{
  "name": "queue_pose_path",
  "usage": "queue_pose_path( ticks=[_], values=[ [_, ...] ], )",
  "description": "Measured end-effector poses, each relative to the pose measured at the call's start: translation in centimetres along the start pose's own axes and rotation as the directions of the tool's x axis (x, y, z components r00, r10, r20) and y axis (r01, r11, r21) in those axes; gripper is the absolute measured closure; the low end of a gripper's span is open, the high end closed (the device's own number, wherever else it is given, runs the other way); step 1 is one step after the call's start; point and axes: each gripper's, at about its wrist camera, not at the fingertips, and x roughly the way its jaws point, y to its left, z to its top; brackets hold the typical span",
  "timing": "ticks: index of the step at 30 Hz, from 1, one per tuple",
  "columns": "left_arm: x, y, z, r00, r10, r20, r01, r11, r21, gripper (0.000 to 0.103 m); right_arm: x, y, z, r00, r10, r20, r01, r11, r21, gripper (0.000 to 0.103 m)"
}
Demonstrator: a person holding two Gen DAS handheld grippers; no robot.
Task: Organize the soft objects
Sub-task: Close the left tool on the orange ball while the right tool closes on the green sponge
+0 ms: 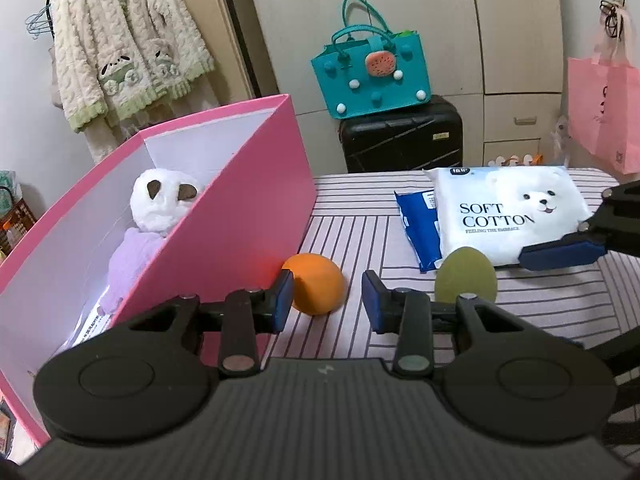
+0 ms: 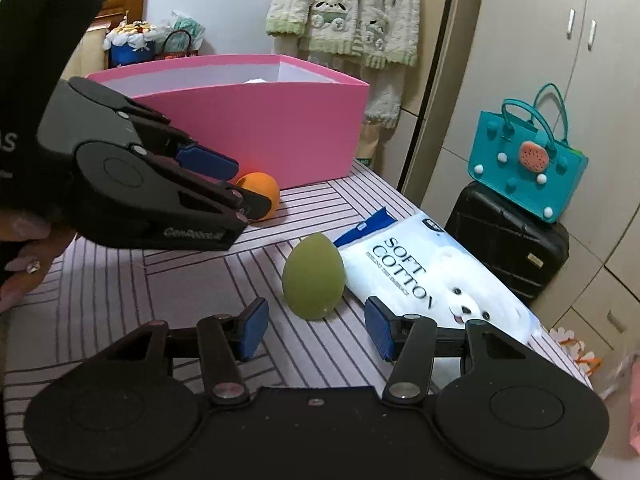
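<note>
In the left wrist view, the left hand-held gripper [image 1: 326, 300] stands wide open and empty, with the orange sponge egg [image 1: 316, 289] on the striped table [image 1: 360, 216] just ahead between its fingertips, beside the pink box [image 1: 240, 216]; it looks light and squashy, best pinched across its broad middle. In the right wrist view, the right hand-held gripper [image 2: 316, 330] is likewise spread and empty, the green sponge egg [image 2: 313, 276] upright just beyond its tips, touching the cotton pack [image 2: 420, 280].

Pink box [image 1: 256, 200], orange sponge [image 1: 318, 289], green sponge [image 2: 313, 282]
</note>
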Motion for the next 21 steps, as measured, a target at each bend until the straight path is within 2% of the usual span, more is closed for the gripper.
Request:
queue_pose_path(
  ticks=[5, 9, 14, 15, 17, 19, 21],
  values=[
    [0.6, -0.1, 0.3, 0.999, 0.037, 0.001, -0.037, 0.999, -0.018, 0.066, 1.1, -0.3, -0.1, 1.0, 0.022, -0.007, -0.022, 1.0, -0.007, 0.045],
    [0.8, -0.2, 0.3, 0.999, 0.035, -0.003, -0.035, 0.999, -0.011, 0.064, 1.6, -0.5, -0.2, 0.999, 0.05, 0.007, -0.05, 0.999, -0.004, 0.046],
    [1.5, -0.8, -0.4, 0.999, 0.047, -0.008, -0.047, 0.999, -0.026, 0.054, 1.8, -0.7, -0.3, 0.997, 0.068, 0.03, -0.069, 0.997, 0.037, 0.051],
    [1.6, -1.1, -0.5, 0.998, 0.063, -0.001, -0.063, 0.998, -0.015, 0.054, 1.8, -0.8, -0.3, 0.997, 0.068, 0.035, -0.07, 0.996, 0.048, 0.053],
    [1.6, -0.7, -0.3, 0.999, 0.05, 0.008, -0.05, 0.998, -0.049, 0.054, 1.7, -0.9, -0.4, 0.997, 0.057, 0.043, -0.06, 0.997, 0.053, 0.063],
    [1.7, -0.1, -0.2, 0.999, 0.048, 0.009, -0.047, 0.995, -0.084, 0.056, 1.4, -1.1, -0.6, 0.996, 0.072, 0.044, -0.075, 0.995, 0.063, 0.064],
    [1.9, 0.2, -0.2, 0.998, 0.063, 0.004, -0.062, 0.993, -0.102, 0.064, 1.0, -1.1, -0.8, 0.996, 0.076, 0.045, -0.079, 0.995, 0.069, 0.064]
  ],
)
